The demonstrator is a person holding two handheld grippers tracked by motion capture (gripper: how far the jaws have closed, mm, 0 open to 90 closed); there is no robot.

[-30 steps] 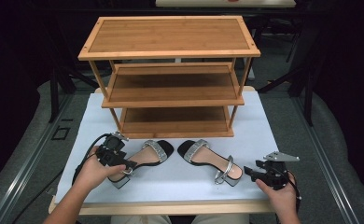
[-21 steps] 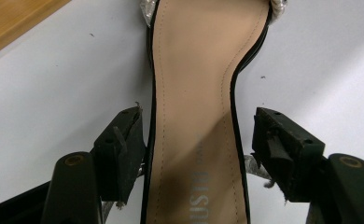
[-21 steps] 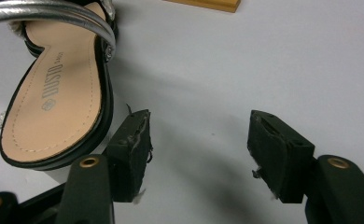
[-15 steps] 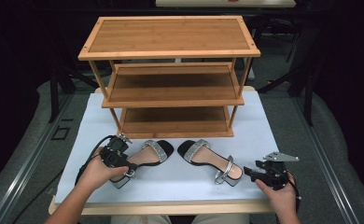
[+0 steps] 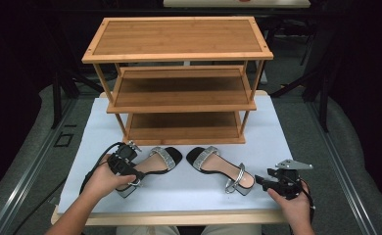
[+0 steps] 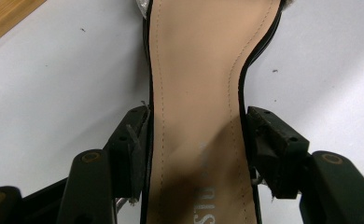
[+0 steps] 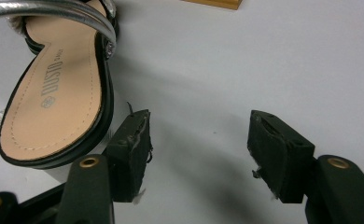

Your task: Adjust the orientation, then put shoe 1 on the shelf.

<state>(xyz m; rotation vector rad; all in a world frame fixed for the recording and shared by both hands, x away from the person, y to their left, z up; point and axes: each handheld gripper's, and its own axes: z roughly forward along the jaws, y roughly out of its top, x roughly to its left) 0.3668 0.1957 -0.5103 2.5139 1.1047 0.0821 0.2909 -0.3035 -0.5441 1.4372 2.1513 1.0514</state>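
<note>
Two bare forearms, no sleeves in sight, each hand wrapped around a black gripper. The left gripper (image 5: 123,164) is a blocky black body with a black cable looping off its left side. The right gripper (image 5: 282,180) carries a grey three-cornered plate (image 5: 294,165) on top, studded with small screws, and a cable trailing by the wrist. Up close, the jaws are matte black arms ending in square pads (image 7: 133,140) (their rubber edges frayed and nicked), with a brass-coloured ringed screw (image 7: 89,162) set in each arm and small holes along the pad blocks.
</note>
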